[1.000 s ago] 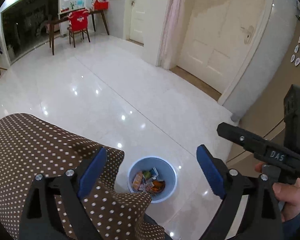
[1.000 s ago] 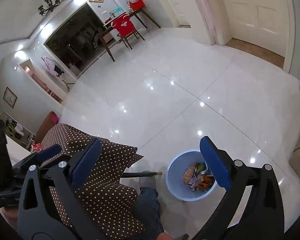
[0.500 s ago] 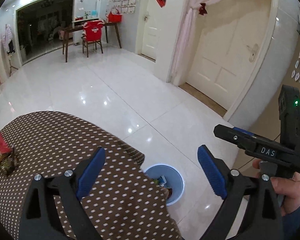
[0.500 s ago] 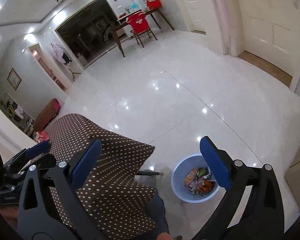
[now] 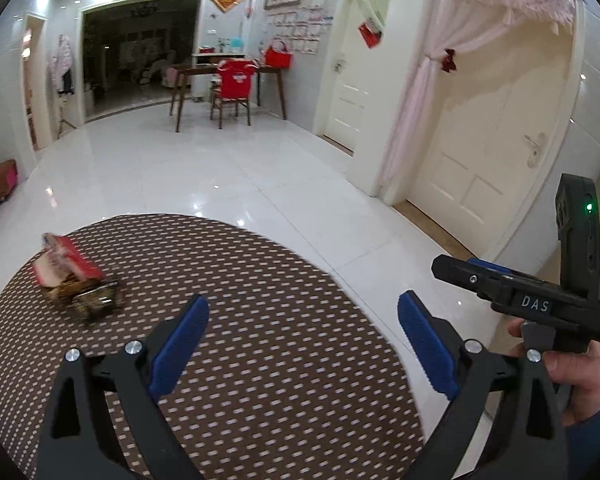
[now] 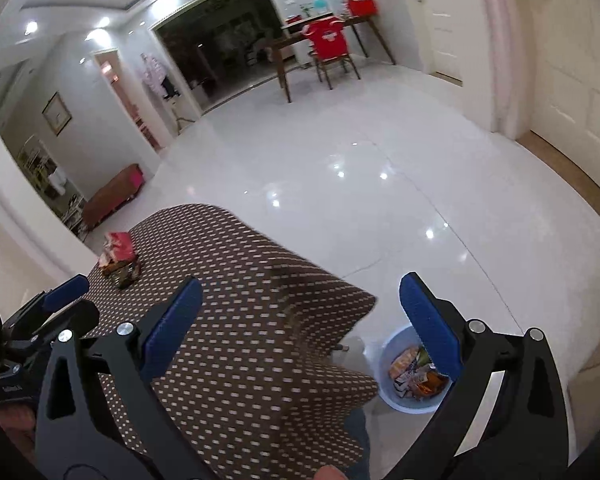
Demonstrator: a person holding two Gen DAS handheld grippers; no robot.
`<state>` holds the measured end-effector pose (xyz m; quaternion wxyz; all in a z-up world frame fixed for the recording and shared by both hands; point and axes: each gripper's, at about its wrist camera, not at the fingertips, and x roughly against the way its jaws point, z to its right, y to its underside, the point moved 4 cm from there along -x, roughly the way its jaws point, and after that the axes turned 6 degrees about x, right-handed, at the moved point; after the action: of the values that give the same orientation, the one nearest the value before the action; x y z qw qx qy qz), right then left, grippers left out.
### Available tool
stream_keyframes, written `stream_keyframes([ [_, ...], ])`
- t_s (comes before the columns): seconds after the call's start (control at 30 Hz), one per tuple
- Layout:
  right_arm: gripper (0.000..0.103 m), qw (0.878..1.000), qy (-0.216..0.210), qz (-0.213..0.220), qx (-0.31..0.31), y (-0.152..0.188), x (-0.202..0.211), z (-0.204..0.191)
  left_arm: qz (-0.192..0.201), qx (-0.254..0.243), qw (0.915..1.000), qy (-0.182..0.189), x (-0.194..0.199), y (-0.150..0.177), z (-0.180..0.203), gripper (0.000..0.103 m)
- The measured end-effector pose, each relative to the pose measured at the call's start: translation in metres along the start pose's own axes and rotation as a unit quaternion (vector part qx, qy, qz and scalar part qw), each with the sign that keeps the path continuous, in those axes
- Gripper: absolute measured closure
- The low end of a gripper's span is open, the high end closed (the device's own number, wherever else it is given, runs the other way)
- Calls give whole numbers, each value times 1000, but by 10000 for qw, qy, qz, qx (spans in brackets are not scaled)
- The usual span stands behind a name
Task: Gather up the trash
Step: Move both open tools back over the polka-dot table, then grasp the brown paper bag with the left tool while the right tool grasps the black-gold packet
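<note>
**A:** Claws?

**B:** From my remote feed: left claw point(image 5: 300, 340) has its blue pads spread wide, nothing between them, hovering over the near half of the surface point(image 5: 260, 380). Right claw point(image 6: 300, 332) is spread wide too, empty, above the surface's right edge. In the left wrist view I see the right hand point(image 5: 580, 376) off the right edge, over the floor.

**A:** Trash?

**B:** A red wrapper point(image 5: 66, 260) and a dark crumpled wrapper point(image 5: 88, 298), touching, near the far-left edge of the surface. Both are blurred; I can't read any print. The blue bin point(image 6: 396, 392) stands on the floor just beside the right edge, holding several wrappers, partly hidden behind the right claw's pad.

**A:** Edges, room to move?

**B:** The brown dotted cloth covers the surface and hangs in folds over the right edge. The stretch of cloth between the left claw and the wrappers is bare. White tiled floor point(image 6: 360, 200) runs open beyond the far edge.

**A:** The room?

**B:** Wooden table point(image 5: 220, 76) with a red-covered chair point(image 5: 234, 92) well apart at the far wall, white doors point(image 5: 480, 152) on the right, a low red bench point(image 6: 114, 194) on the left.
</note>
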<state>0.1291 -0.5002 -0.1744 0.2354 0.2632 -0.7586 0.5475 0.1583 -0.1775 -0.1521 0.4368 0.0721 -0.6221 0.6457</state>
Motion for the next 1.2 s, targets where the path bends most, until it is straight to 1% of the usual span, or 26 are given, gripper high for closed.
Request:
stream_keyframes([
  [0.1,6,9997,-99,-74,219,-3,-10,-26,88,135,9997,-185,13,3,-22,9],
  [0.2,6,9987,-214,-162,429,-8,-22,-50,154,353,9983,-427,26,6,-54,9],
  [0.33,6,9961,-361,-292,747,-11,-42,-90,254,625,9940,-856,42,10,-96,9],
  [0.4,6,9940,-436,-384,930,-11,-54,-112,322,749,9918,-984,49,8,-114,9],
  [0.53,6,9888,-633,-591,1212,-10,-84,-153,375,1057,9858,-1246,59,12,-153,9],
  [0.7,6,9773,-911,-939,1667,1,-131,-207,342,1563,9754,-1516,67,28,-205,9],
  [0.83,6,9659,-927,-1137,2134,13,-171,-246,298,1971,9649,-1711,70,41,-236,9],
  [0.93,6,9622,-984,-1191,2241,16,-197,-268,263,2110,9596,-1841,73,49,-251,9],
  [1.07,6,9552,-1025,-1213,2499,21,-225,-297,216,2264,9540,-1953,72,51,-272,9],
  [1.1,12,9538,-1027,-1223,2545,22,-230,-303,219,2275,9535,-1967,71,49,-274,9],
  [1.13,27,9521,-1041,-1241,2594,24,-235,-308,223,2277,9533,-1971,70,48,-276,9],
  [1.17,33,9506,-985,-1219,2681,26,-238,-312,224,2264,9536,-1974,68,46,-277,9],
  [1.2,37,9494,-950,-1178,2753,25,-238,-314,222,2244,9539,-1981,65,43,-277,9],
])
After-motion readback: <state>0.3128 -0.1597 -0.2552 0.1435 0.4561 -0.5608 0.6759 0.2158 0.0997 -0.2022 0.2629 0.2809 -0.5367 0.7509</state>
